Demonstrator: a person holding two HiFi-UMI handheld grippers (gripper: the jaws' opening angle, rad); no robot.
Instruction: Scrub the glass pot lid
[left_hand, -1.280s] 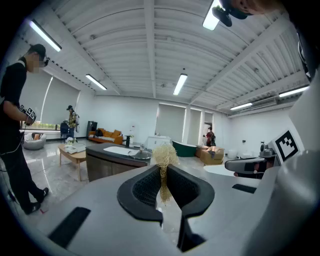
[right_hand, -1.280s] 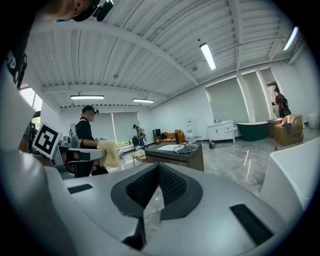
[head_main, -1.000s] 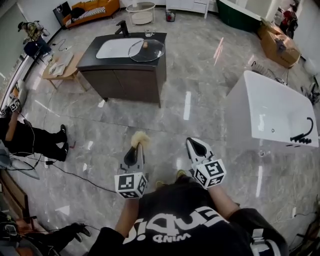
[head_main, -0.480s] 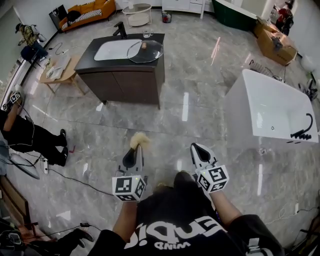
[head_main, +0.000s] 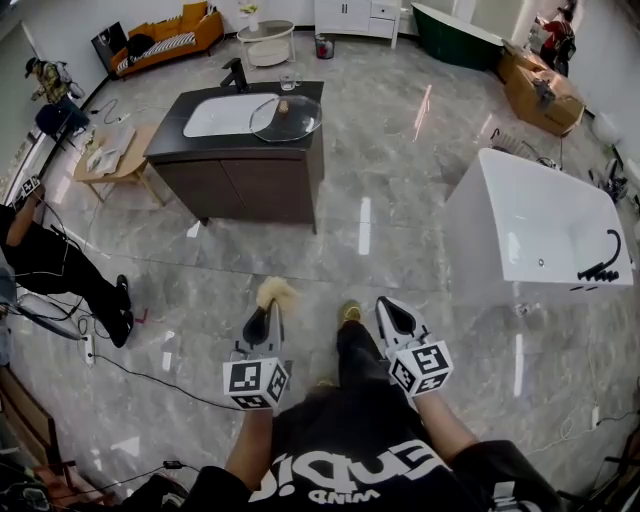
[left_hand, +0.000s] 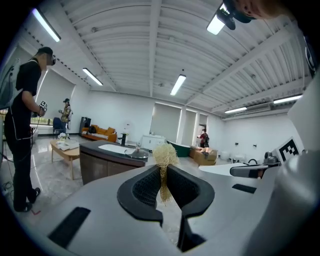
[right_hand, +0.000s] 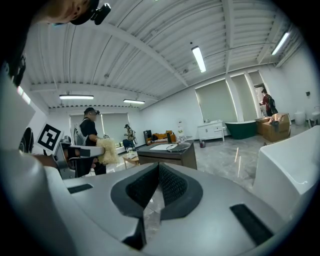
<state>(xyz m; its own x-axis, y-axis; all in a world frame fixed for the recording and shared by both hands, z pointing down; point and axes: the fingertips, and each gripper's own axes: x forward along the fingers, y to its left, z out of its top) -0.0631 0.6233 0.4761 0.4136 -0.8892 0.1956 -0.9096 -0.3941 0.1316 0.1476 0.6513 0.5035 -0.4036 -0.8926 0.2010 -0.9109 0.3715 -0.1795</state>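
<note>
Vanity counter (head_main: 165, 140), glass pot lid (head_main: 286, 118) well beyond jaws

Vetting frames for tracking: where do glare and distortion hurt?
Head view: bright streaks glare across the glossy grey marble floor, yet the clear round glass pot lid is readable. Left gripper view: fisheye bends the ceiling beams, corners go black, the pale fibrous scrubber is sharp. Right gripper view: same dark corners.
</note>
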